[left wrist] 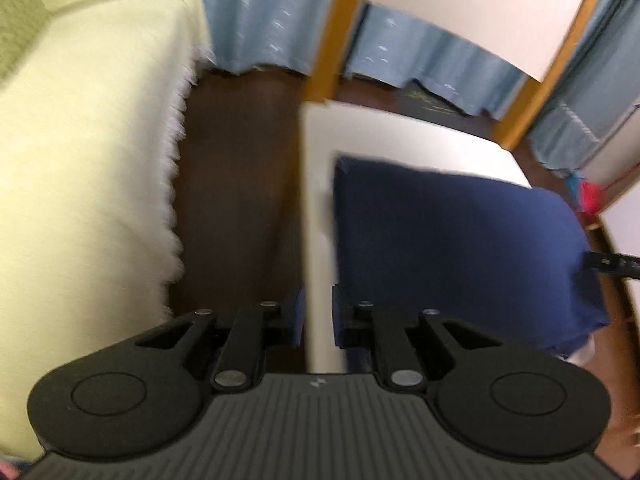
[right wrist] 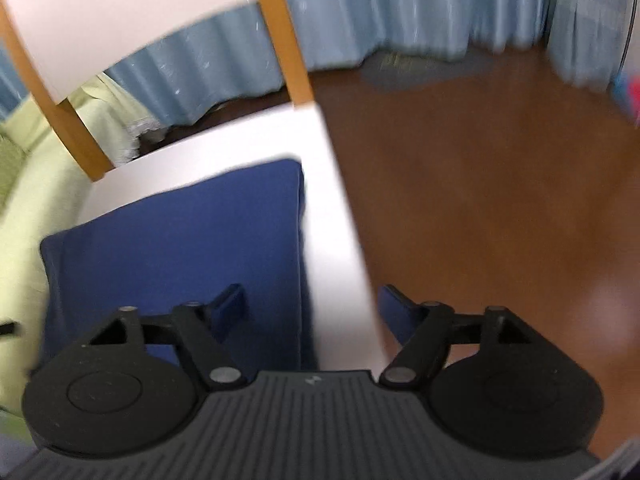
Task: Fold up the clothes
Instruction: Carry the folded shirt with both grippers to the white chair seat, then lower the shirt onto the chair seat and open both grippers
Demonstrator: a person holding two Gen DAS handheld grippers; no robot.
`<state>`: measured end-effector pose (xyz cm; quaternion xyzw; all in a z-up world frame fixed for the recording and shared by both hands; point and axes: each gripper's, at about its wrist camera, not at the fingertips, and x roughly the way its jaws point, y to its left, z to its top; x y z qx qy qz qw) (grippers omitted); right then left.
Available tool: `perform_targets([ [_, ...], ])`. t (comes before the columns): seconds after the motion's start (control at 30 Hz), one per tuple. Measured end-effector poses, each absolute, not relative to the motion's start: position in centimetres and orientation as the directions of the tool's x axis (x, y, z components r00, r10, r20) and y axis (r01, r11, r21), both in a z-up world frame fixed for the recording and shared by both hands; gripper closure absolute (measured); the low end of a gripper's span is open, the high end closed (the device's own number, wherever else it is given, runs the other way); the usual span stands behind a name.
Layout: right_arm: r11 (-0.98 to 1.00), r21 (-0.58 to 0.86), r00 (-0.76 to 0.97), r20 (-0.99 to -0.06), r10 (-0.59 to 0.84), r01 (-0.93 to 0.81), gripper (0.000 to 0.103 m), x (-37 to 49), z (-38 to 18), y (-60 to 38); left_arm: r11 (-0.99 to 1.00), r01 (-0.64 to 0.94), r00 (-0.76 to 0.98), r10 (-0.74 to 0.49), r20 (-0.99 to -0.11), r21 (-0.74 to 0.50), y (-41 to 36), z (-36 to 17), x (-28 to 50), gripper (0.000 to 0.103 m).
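A navy blue garment (left wrist: pixel 452 248) lies folded into a flat rectangle on a white table (left wrist: pixel 320 200). In the left wrist view my left gripper (left wrist: pixel 318 316) hovers over the table's near-left edge, just left of the garment. Its blue pads stand a narrow gap apart, open, with nothing between them. In the right wrist view the garment (right wrist: pixel 180 240) fills the left middle. My right gripper (right wrist: pixel 314 306) is wide open above the garment's right edge and the bare strip of table (right wrist: pixel 336 208). One finger is over the cloth, the other over the floor. Neither gripper holds cloth. Both views are blurred.
A pale yellow sofa cover (left wrist: pixel 88 160) with a fringed edge lies left of the table, across a strip of dark wood floor (left wrist: pixel 240 200). Blue curtains (right wrist: pixel 400 12) hang behind. Orange wooden posts (right wrist: pixel 288 40) with a white panel stand at the table's far side. Open floor (right wrist: pixel 480 200) is on the right.
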<state>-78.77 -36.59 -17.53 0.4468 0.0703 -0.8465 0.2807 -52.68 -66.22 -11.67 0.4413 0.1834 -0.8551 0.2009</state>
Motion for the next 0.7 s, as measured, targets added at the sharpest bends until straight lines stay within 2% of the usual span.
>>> perform_targets([
  [0.07,-0.823,0.093,-0.498,-0.756,-0.425,0.561,0.078,-77.4,-16.0,-37.4,-0.889,0.443,-0.548,-0.166,-0.820,-0.116,-65.0,-10.7,-54.3,0.087],
  [0.13,-0.794,0.119,-0.520,-0.696,-0.495,0.596,0.091,-76.2,-14.6,-38.3,-0.935,0.315,-0.588,-0.059,-0.807,-0.162,-62.2,-10.9,-57.1,0.087],
  [0.17,-0.770,0.132,-0.500,-0.690,-0.524,0.625,0.094,-75.5,-14.6,-38.9,-0.943,0.287,-0.589,-0.035,-0.807,-0.169,-61.3,-11.3,-57.7,0.087],
  [0.27,-0.720,0.132,-0.453,-0.696,-0.556,0.681,0.095,-73.8,-15.3,-39.9,-0.971,0.198,-0.571,-0.002,-0.821,-0.136,-57.8,-13.4,-58.6,0.087],
  [0.37,-0.737,0.120,-0.418,-0.757,-0.501,0.665,0.095,-72.7,-18.4,-39.7,-0.966,0.216,-0.484,0.020,-0.875,-0.142,-56.5,-16.6,-58.2,0.086],
  [0.43,-0.764,0.154,-0.374,-0.800,-0.469,0.627,0.099,-72.8,-21.3,-38.8,-0.967,0.221,-0.496,0.002,-0.868,-0.129,-56.1,-17.7,-56.7,0.087],
  [0.53,-0.761,0.163,-0.377,-0.792,-0.481,0.628,0.099,-72.9,-21.6,-38.4,-0.972,0.211,-0.478,-0.014,-0.878,-0.099,-55.7,-16.2,-57.0,0.087],
  [0.6,-0.764,0.163,-0.398,-0.776,-0.490,0.624,0.096,-73.1,-20.0,-38.8,-0.974,0.204,-0.512,-0.018,-0.859,-0.101,-55.7,-14.9,-57.6,0.087],
  [0.7,-0.760,0.147,-0.473,-0.704,-0.530,0.633,0.096,-73.9,-17.0,-39.3,-0.978,0.184,-0.595,-0.029,-0.803,-0.101,-56.5,-12.5,-60.2,0.076],
])
